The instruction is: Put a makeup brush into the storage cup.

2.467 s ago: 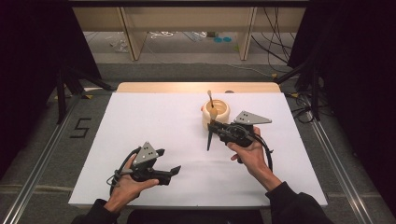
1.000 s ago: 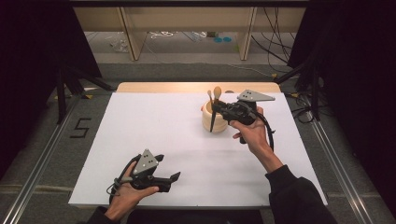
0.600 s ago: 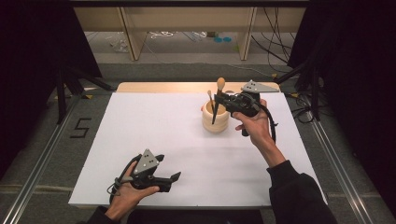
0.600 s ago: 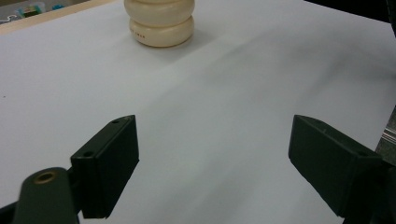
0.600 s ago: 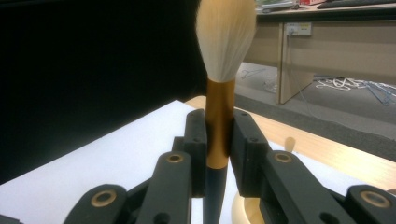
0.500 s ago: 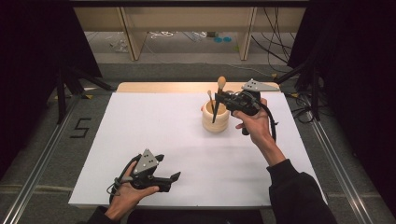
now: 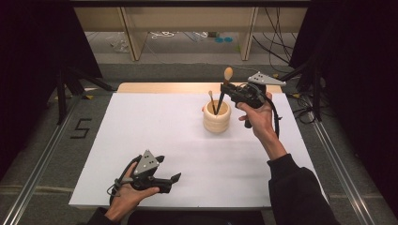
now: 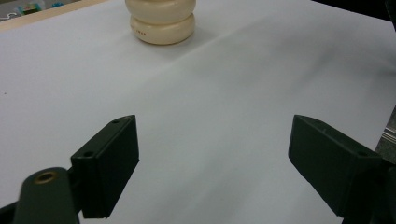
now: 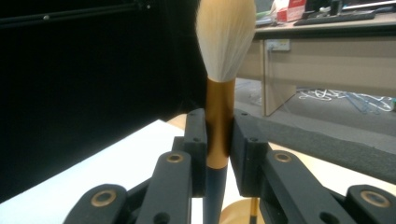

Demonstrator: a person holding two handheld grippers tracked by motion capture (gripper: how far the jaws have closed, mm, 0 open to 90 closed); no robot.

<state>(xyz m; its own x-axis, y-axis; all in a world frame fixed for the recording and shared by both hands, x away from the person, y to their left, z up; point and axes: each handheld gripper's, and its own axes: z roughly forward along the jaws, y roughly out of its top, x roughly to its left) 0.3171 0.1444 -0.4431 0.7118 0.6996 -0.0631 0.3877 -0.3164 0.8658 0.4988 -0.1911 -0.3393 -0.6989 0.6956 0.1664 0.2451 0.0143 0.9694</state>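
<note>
cream, gold and black on a white table

the brush (image 9: 219,93) has pale cream bristles, a gold collar and a dark blue-black handle. the ribbed holder (image 7: 217,117) is plain cream; a second brush (image 7: 212,101) in it has a dark handle. both grippers, right (image 7: 228,91) and left (image 7: 168,174), are black with grey plates. the table (image 7: 141,126) is white, tan at its far edge. the sleeve (image 7: 295,187) is black.

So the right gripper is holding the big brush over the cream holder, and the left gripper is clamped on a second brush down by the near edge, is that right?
Not quite. The left gripper holds nothing: the left gripper view shows its jaws wide apart over the bare white table. The rest stands: the right gripper is shut on the big brush by the cream holder. The second brush stands in that holder.
</note>
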